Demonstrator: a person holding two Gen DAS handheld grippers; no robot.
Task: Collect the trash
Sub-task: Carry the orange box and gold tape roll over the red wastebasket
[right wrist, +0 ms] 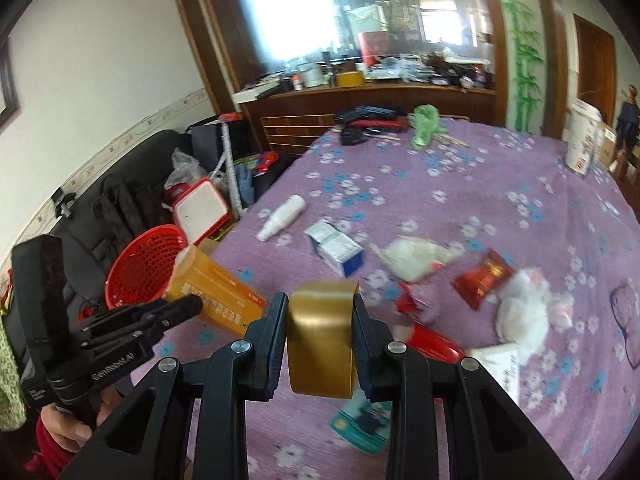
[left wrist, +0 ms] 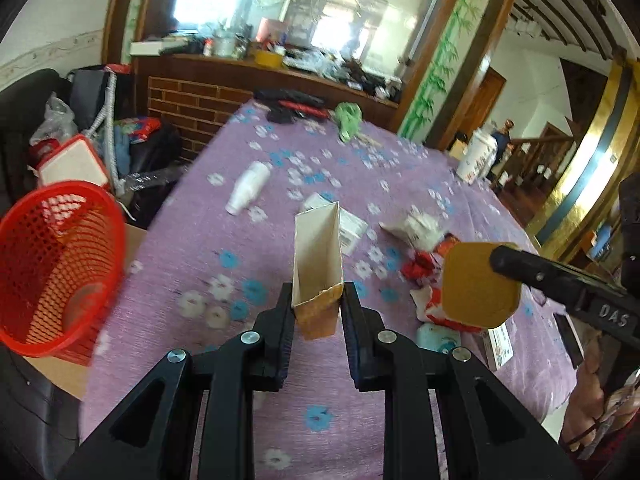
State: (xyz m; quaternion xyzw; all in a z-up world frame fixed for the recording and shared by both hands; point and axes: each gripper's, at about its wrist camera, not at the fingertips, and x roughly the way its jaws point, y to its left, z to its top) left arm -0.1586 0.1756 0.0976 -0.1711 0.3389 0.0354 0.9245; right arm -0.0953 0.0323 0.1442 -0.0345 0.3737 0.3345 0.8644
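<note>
Left wrist view shows the left tool (left wrist: 316, 304) clamped on an opened orange carton (left wrist: 318, 276), held upright above the purple flowered surface (left wrist: 192, 216), with the red mesh basket (left wrist: 56, 268) at nine o'clock, just off the surface's left edge and tilted mouth-up toward the camera. In the right wrist view the right tool (right wrist: 320, 320) grips a flattened gold box (right wrist: 322, 340) between its pads, and the basket (right wrist: 148, 268) lies at ten o'clock beyond the other tool. Both loads look ready for carrying, so the step in hand is probably transport to the basket; the next move would call for swinging each load leftward over the rim and releasing it there, one after the other, since the two tools hang close together. More litter waits: a white bottle (left wrist: 248, 192), a blue-and-white box (right wrist: 336, 246), crumpled wrappers (right wrist: 484, 280). Room toward the basket appears open, though clutter crowds the sofa side behind it.
</note>
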